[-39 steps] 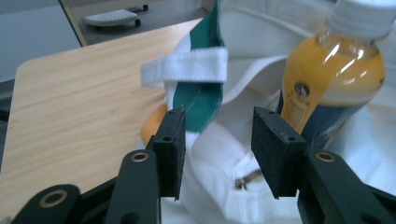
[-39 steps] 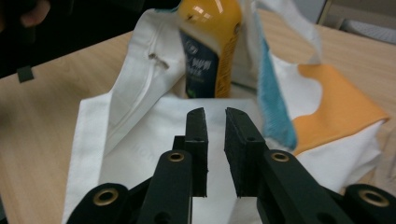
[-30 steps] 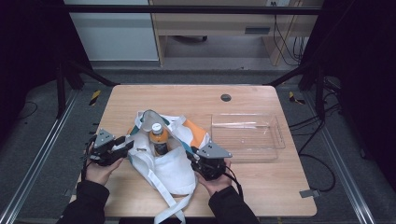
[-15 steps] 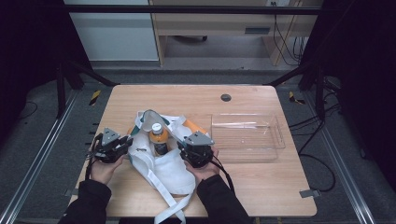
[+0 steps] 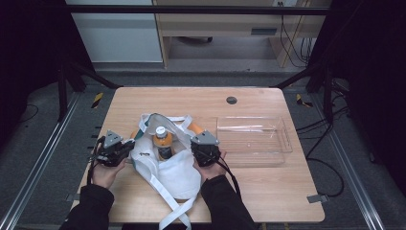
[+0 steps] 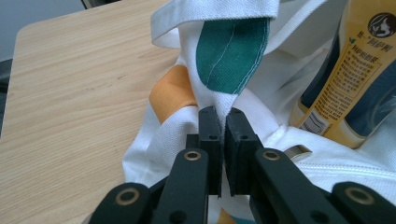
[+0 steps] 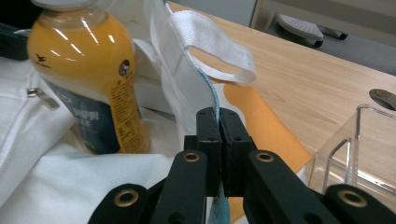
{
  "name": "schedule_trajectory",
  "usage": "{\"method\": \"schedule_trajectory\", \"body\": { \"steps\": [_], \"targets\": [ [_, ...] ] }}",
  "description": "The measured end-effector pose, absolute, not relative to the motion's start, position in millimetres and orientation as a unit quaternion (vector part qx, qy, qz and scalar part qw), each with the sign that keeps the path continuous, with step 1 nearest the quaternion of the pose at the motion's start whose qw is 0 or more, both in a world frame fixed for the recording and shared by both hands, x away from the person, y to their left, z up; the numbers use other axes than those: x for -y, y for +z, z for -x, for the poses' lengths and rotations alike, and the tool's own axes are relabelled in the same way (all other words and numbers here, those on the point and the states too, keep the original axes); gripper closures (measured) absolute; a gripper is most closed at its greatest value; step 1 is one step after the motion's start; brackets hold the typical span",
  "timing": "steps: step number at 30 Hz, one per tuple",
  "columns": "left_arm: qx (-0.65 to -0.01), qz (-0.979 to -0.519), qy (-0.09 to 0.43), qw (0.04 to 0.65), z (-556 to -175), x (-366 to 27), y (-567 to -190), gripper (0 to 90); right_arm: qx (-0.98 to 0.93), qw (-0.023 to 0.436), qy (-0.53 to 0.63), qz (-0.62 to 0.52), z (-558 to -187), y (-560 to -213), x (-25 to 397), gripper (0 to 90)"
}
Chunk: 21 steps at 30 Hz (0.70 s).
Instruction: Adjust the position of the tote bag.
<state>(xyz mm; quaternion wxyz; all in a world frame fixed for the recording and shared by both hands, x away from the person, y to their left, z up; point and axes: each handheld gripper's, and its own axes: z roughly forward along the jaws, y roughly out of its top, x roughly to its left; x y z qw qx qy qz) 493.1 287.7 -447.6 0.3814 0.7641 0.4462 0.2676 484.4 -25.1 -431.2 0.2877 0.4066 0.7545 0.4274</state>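
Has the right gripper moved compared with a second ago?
Yes. The right gripper has slid left, away from the clear tray, toward the juice bottle, gripping the bag.

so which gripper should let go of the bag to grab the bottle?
Right, probably. The right gripper and left gripper are both clamped on the bag rim, but the bottle stands nearer the right one, and the tray lies on its side.
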Motion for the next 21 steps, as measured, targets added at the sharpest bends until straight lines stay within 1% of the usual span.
{"method": "schedule_trajectory", "body": {
  "steps": [7, 21],
  "targets": [
    [-0.446, -0.763, 0.263, 0.386, -493.4, -288.8, -448.8, 86.2, -0.748, 0.279, 0.424, -0.427, -490.9, -438.2, 29.3, 88.5],
    [-0.440, -0.768, 0.265, 0.383, -493.1, -287.4, -448.8, 86.3, -0.743, 0.288, 0.393, -0.459, -506.7, -454.9, 29.7, 88.5]
  ]
}}
